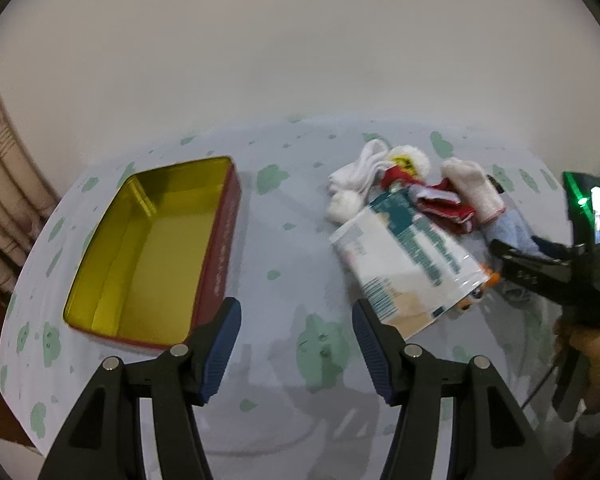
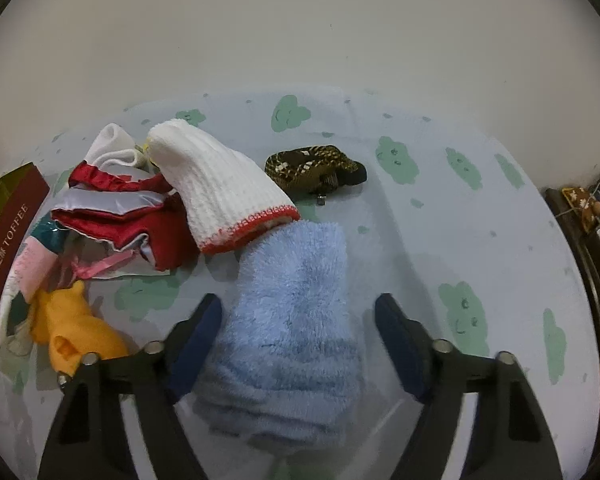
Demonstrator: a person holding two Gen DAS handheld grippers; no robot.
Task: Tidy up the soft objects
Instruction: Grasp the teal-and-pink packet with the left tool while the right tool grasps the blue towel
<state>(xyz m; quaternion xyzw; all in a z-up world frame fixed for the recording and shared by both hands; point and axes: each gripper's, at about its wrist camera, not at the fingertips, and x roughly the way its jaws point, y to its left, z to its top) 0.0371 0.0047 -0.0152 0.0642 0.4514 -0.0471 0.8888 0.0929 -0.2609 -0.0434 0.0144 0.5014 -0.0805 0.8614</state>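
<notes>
An open red tin box (image 1: 152, 256) with a gold inside stands at the left; its red side reads TOFFEE in the right wrist view (image 2: 8, 248). My left gripper (image 1: 296, 344) is open and empty above the cloth between the tin and a pile of soft things. My right gripper (image 2: 298, 344) is open, its jaws on either side of a fluffy light-blue sock (image 2: 292, 328); it also shows in the left wrist view (image 1: 512, 240). The pile holds a white knit glove (image 2: 224, 188), red and silver fabric (image 2: 112, 204), a printed plastic packet (image 1: 404, 264) and a yellow toy (image 2: 68, 328).
A brown patterned sock (image 2: 316, 168) lies apart at the back. White socks (image 1: 360, 176) lie at the pile's far end. The table (image 2: 480, 240) has a pale cloth with green clouds. A dark shelf (image 2: 592, 216) stands to the right, a curtain (image 1: 4, 184) to the left.
</notes>
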